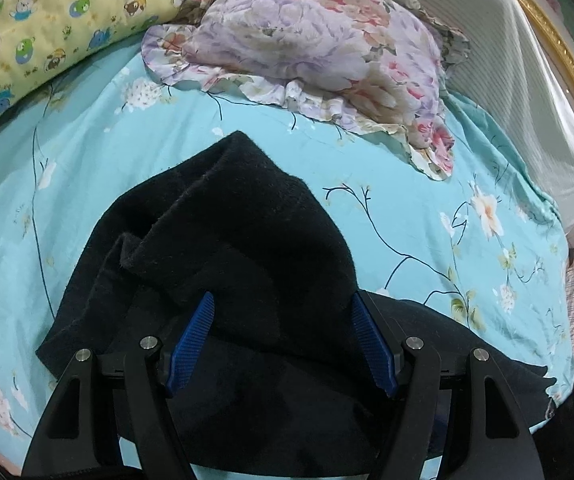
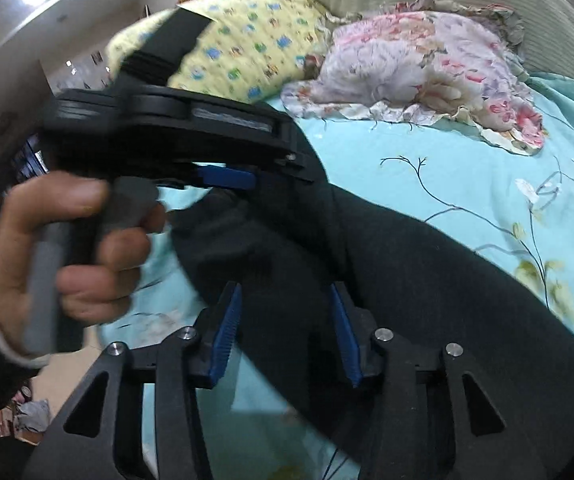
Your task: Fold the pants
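Clearly the fold is only partway along. The black pants point(image 1: 239, 248) lie on the bed point(image 1: 427, 216), over its teal flowered sheet, bunched rather than flat: in the left wrist view one end rises to a peak toward 12 o'clock, with a loose doubled edge sagging at about 9 o'clock of the heap, and more dark cloth trails off toward 4 o'clock.

The left tool point(image 1: 283, 340) has its blue pads spread wide, with cloth lying between and beneath them; nothing is pinched, so it stands open. The right tool point(image 2: 285, 328) is likewise parted, hanging over a long dark band of the pants point(image 2: 427, 280) that runs from 10 toward 4 o'clock in its view. Its pads do not close on the cloth. The person's hand point(image 2: 67, 256) grips the left tool's handle at 9 o'clock there; that view is blurred.

By my reading, one rough turn-over is made, but edges are not squared, and smoothing plus at least one further fold remain. A floral pillow point(image 1: 327, 40) and a yellow bolster point(image 1: 47, 28) sit well apart, toward 12 o'clock.
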Available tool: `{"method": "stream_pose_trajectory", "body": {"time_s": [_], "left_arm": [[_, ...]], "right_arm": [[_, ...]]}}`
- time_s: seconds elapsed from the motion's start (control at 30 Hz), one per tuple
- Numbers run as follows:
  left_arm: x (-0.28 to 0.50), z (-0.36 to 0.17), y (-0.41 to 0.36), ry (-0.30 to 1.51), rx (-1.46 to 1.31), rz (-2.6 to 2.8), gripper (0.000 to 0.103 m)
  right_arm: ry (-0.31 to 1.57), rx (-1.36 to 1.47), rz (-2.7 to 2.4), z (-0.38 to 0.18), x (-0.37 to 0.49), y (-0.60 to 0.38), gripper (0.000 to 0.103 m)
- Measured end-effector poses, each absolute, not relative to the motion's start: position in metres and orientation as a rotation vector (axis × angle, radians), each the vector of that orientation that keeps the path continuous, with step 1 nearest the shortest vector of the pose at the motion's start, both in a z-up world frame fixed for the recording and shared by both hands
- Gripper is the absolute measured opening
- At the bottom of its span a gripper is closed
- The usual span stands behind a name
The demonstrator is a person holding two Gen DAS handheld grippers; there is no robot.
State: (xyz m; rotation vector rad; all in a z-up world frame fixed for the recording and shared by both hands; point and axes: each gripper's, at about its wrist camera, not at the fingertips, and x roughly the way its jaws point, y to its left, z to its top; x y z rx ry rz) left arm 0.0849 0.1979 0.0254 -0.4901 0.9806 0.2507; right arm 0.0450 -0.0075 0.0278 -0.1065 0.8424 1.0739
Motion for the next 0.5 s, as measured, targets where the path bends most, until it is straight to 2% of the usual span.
{"method": "stream_pose_trajectory", "body": {"time_s": [0.27,0.37,0.4,0.43,0.47,0.5], "left_arm": [[0.106,0.021,0.199,1.008,-0.507,0.245,0.072],[0.112,0.015,0.200,1.021,-0.509,0.258,0.071],[0.113,0.013,0.200,1.023,-0.503,0.261,0.064],[0.114,0.012,0.199,1.024,-0.494,0.262,0.052],[0.114,0.010,0.198,1.028,-0.488,0.257,0.046],[0.114,0.010,0.197,1.027,-0.483,0.253,0.036]], "right_arm": [[0.826,-0.228,0.998,0.018,0.072,0.008,0.040],[0.833,-0.235,0.977,0.015,0.078,0.008,0.033],[0.841,-0.238,0.972,0.013,0.080,0.008,0.028],[0.848,-0.244,0.970,0.010,0.082,0.008,0.024],[0.856,-0.249,0.969,0.007,0.083,0.010,0.015],[0.870,-0.248,0.970,0.004,0.084,0.010,0.011]]}}
